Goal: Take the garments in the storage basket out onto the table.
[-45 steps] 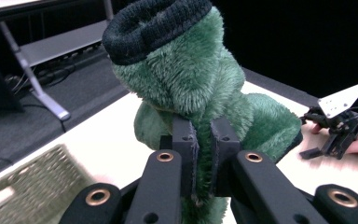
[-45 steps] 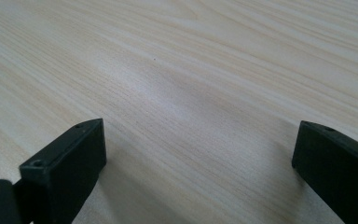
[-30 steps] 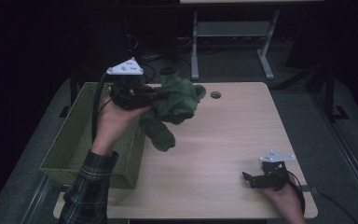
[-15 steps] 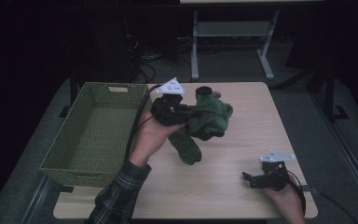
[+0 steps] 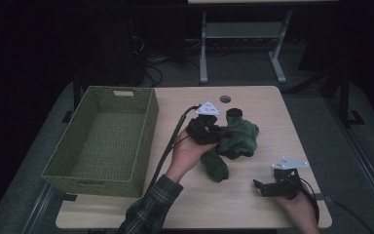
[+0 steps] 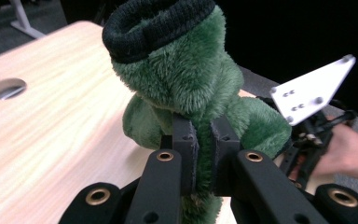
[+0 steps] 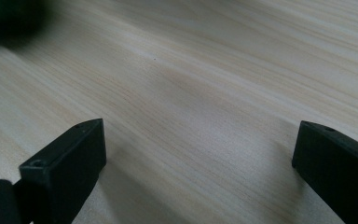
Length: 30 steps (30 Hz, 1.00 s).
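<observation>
Green plush toy [image 5: 236, 141]: on the table [image 5: 253, 204] right of the basket [image 5: 102, 141], pinched by the left gripper [image 5: 219, 132]. Right gripper [image 5: 265, 187]: jaws spread wide, resting near the table's front edge.

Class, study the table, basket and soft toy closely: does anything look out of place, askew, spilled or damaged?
Nothing is spilled or visibly damaged. The green plush toy lies slumped on the table, pinched in the left gripper. The woven basket sits squarely at the left. The right gripper rests open on the wood.
</observation>
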Available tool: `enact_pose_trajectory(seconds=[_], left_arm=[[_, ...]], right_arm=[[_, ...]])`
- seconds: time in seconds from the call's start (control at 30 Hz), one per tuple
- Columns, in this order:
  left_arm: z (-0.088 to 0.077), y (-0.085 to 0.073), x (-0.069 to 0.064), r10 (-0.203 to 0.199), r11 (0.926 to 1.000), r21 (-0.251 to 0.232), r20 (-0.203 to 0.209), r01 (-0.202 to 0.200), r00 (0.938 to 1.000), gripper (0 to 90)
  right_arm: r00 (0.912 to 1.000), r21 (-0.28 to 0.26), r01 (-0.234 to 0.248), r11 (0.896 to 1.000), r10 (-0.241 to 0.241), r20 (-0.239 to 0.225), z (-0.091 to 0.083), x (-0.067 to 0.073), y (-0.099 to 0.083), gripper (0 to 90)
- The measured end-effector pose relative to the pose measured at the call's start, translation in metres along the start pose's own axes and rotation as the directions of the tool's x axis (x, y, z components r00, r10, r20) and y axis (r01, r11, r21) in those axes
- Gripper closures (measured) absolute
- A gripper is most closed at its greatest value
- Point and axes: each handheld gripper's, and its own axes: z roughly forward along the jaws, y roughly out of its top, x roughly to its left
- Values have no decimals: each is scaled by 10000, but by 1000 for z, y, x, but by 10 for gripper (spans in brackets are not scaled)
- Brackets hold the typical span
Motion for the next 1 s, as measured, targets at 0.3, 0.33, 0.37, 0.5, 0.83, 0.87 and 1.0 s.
enact_pose_trajectory(seconds=[0.3,0.33,0.37,0.5,0.83,0.87,1.0], left_arm=[[51,-29,10,-247,9959,872,133,235,9996,821],[55,-32,11,-218,9950,978,152,202,9996,808],[58,-36,12,-152,9940,1085,133,137,9998,787],[55,-39,13,115,9934,1145,-12,-113,9999,565],[5,-36,11,350,9967,741,-219,-333,9991,468],[1,-38,11,408,9965,743,-204,-392,9990,478],[-14,-48,7,533,9952,831,-74,-525,9986,509]], right_arm=[[10000,-5,24,10000,-24,8,0,0,0,27],[10000,-3,27,10000,-27,9,0,0,0,27],[10000,8,-3,10000,3,0,0,0,0,27],[10000,17,-16,10000,16,-5,0,0,0,27],[10000,3,10,10000,-10,2,0,0,0,27],[10000,3,10,10000,-10,2,0,0,0,27],[10000,-1,3,10000,-3,1,0,0,0,27]])
